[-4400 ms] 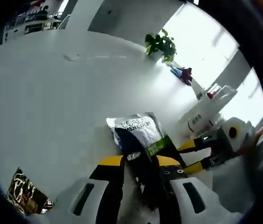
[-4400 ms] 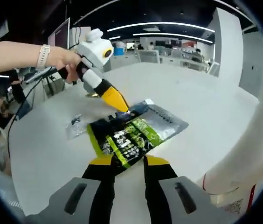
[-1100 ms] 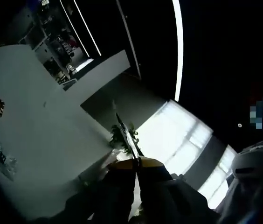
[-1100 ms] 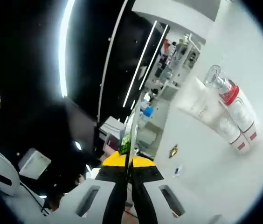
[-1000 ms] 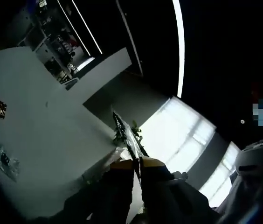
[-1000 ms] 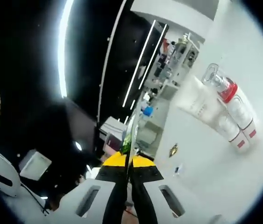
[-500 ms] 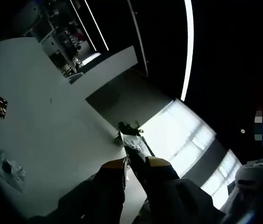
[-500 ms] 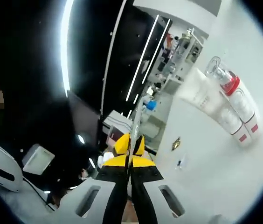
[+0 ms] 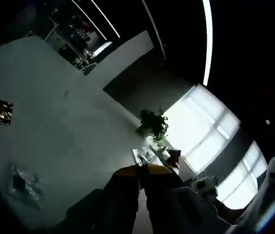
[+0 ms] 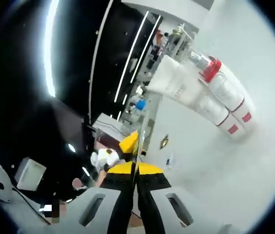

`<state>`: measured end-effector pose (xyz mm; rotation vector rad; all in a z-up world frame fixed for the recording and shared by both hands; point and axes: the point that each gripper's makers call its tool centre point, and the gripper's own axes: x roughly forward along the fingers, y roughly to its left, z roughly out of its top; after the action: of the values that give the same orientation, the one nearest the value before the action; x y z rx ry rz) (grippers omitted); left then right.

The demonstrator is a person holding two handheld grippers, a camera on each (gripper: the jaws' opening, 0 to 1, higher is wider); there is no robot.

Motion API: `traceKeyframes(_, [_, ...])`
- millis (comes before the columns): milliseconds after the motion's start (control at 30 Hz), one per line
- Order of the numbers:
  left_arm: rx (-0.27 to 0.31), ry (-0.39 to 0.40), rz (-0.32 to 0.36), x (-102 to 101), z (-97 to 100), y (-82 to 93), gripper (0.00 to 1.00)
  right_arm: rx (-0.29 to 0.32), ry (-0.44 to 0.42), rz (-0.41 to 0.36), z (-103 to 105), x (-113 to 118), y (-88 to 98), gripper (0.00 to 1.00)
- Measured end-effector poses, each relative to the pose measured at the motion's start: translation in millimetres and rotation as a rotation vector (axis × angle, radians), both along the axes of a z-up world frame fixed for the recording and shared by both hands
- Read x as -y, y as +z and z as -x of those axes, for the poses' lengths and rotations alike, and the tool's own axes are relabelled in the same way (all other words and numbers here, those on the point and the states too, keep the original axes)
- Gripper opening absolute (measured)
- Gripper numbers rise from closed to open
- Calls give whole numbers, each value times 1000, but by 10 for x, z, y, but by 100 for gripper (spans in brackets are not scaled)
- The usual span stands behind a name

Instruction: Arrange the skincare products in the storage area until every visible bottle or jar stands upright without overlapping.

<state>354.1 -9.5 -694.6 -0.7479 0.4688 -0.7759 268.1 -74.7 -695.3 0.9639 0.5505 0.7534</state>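
Both claws grip one sachet (image 10: 143, 127) edge-on above the white bench (image 10: 254, 146), left claw (image 9: 141, 168) and right claw (image 10: 135, 165) clamped; red-capped bottles (image 10: 225, 92) stand behind.

The bench (image 9: 64, 126) lies open around the small dark packet (image 9: 2, 110); bottles (image 10: 223, 97) crowd its far side beside the white tube (image 10: 174, 83).

The left claw (image 9: 142, 171) rises from the bottom, dark, with yellow tips close together. A thin packet edge (image 9: 146, 157) sticks out just past the tips. The big white tabletop (image 9: 54, 131) lies tilted. A shiny dark packet (image 9: 1, 111) rests far left on it, and a clear packet (image 9: 24, 182) lies lower down. A green plant (image 9: 152, 123) stands by bright windows.
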Motion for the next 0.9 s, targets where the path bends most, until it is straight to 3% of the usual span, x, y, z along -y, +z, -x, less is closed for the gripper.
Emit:
traceKeyframes(200, [-45, 8, -28, 6, -93, -226, 1, -39, 8, 91, -55, 6, -241, 2])
traceKeyframes(333, [-73, 30, -12, -14, -163, -315, 0, -76, -10, 124, -95, 49, -387, 3])
traceKeyframes(467, [-115, 24, -46, 79, -140, -512, 0, -116, 6, 176, -133, 80, -611, 5])
traceKeyframes(500, [-124, 17, -37, 13, -213, -576, 0, -128, 9, 189, -128, 84, -654, 5])
traceKeyframes(700, [-135, 9, -85, 6, -255, -700, 0, -136, 17, 205, -120, 89, -731, 5])
traceKeyframes(900, [-144, 22, -121, -67, -350, -832, 0, -162, 9, 280, -107, 178, -887, 9])
